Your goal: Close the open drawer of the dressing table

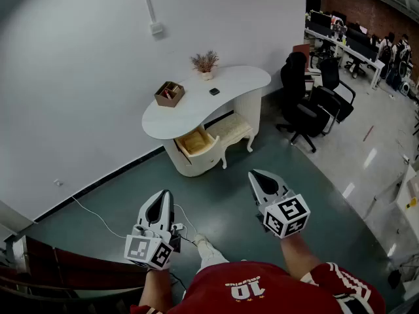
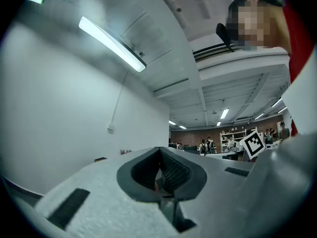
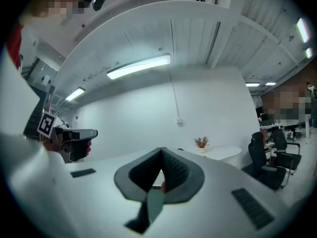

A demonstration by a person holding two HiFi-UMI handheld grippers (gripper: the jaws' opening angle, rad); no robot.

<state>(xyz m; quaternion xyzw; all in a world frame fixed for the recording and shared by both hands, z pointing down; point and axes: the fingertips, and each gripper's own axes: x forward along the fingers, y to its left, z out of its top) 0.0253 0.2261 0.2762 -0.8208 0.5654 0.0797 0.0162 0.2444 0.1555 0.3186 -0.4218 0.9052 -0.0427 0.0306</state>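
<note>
Two grippers are in your hands, both held out above the dark green floor and well apart from the furniture.

- Item 1, left gripper: your jaws are closed tip to tip, with nothing between them. It points toward the white wall.
- Item 2, right gripper: your jaws are fully closed here too and grip nothing. It aims roughly at the table.
- Item 3, dressing table: white, with a curved top, it stands against the wall ahead of you.
- Item 4, drawer: it is pulled out from the table's rounded pedestal on the side facing you, and its pale wooden inside shows. Neither gripper touches it.
- Item 5, stool: white with a cushioned seat, it sits partly under the tabletop, just beside the drawer.
- Item 6, tabletop goods: a small brown box near the left end, a potted dried plant at the back by the wall, and a small dark object between the middle and the right end; you cannot tell what it is.
- Item 7, black office chairs: they stand to the right of the table.
- Item 8, a thin cable: it trails across the floor near the wall.
</note>
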